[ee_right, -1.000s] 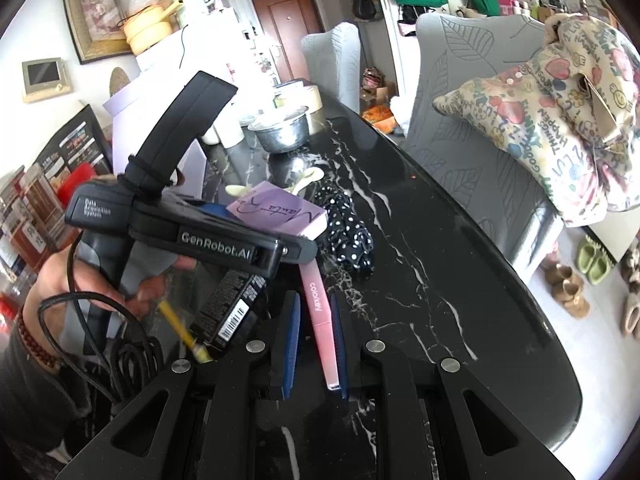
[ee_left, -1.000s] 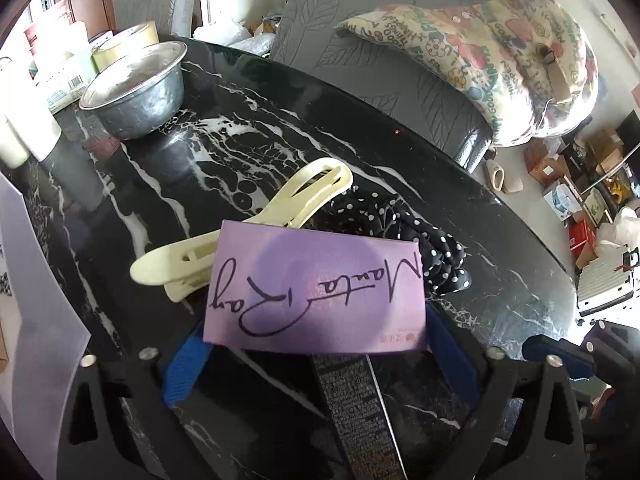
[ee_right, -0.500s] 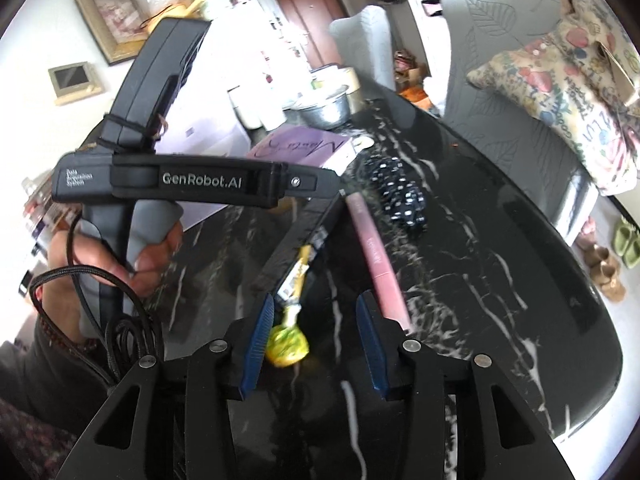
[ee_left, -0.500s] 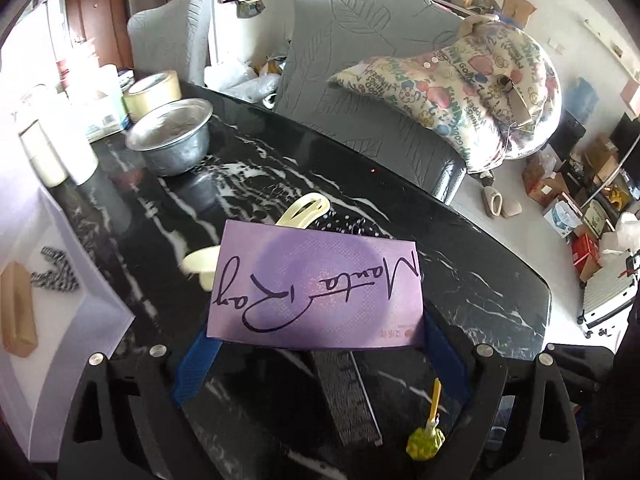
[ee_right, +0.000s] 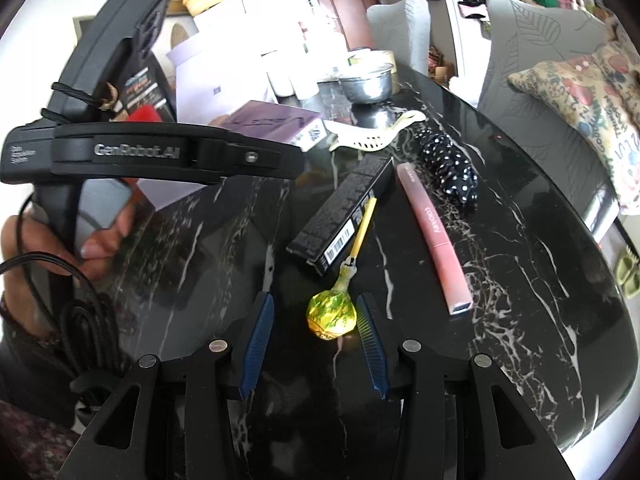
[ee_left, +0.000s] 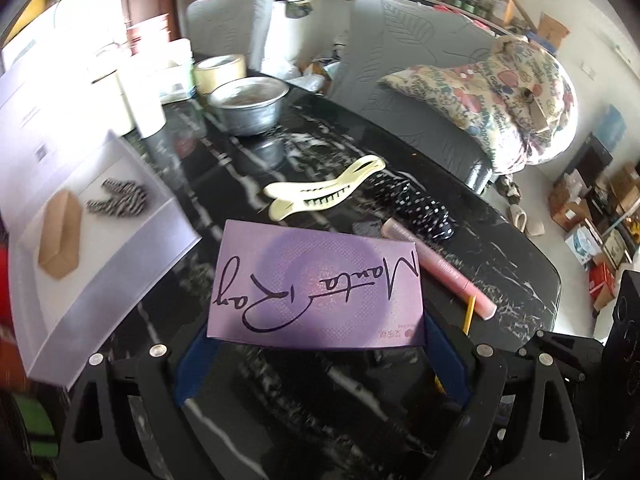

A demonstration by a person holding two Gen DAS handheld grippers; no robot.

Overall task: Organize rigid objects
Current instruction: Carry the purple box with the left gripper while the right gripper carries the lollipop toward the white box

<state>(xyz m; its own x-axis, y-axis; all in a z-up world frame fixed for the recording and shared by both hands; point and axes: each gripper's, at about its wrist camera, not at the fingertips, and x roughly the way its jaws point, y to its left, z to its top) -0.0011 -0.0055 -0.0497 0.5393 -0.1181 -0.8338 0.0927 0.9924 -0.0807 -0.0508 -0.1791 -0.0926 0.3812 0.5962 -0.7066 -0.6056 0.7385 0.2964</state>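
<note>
My left gripper [ee_left: 316, 340] is shut on a purple box [ee_left: 316, 284] with handwriting on it, held across its width above the black marble table [ee_left: 500, 264]. My right gripper [ee_right: 314, 300] stands open low over the table, with the yellow-green lollipop [ee_right: 331, 316] lying between its blue fingers; the pads do not press on it. A black carton [ee_right: 344, 216] and a pink tube [ee_right: 434, 236] lie just ahead. Farther on are a cream hair clip [ee_right: 376, 136] and a polka-dot scrunchie [ee_right: 448, 168].
A white tray [ee_left: 120, 280] at the left holds a tan block and a zebra-striped piece. A metal bowl [ee_left: 248, 104] and a tape roll [ee_left: 218, 70] stand at the far end. Grey chairs and a patterned cushion [ee_left: 500, 92] line the right edge.
The right gripper let go of the pink tube, opened and moved back to straddle the lollipop. The left gripper rose and shifted with the purple box, bringing the white tray into view.
</note>
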